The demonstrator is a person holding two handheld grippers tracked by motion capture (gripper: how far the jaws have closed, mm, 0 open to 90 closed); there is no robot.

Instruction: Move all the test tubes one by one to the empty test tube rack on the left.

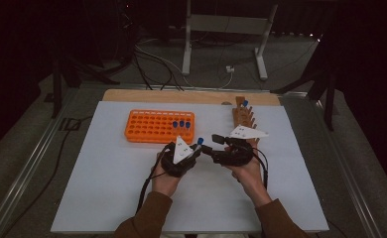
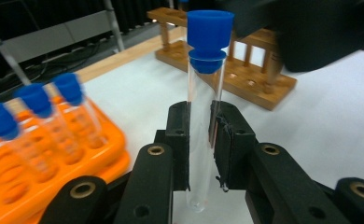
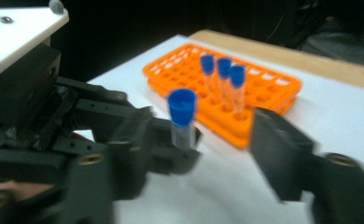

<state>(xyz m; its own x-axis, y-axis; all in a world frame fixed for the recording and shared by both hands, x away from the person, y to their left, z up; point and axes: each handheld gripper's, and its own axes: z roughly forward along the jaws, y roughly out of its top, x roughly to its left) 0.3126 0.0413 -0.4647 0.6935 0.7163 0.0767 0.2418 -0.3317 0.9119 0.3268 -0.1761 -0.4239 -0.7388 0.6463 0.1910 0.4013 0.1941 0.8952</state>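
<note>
Clamping the blue-capped tube (image 2: 203,135) upright, the left gripper (image 2: 201,140) holds firm (right gripper (image 3: 217,154) spread, released).

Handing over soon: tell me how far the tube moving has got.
Done: three capped tubes stand in the orange rack. In hand: the left gripper is shut on a fourth tube; the right gripper is open. Left: one tube remains in the wooden rack.
</note>
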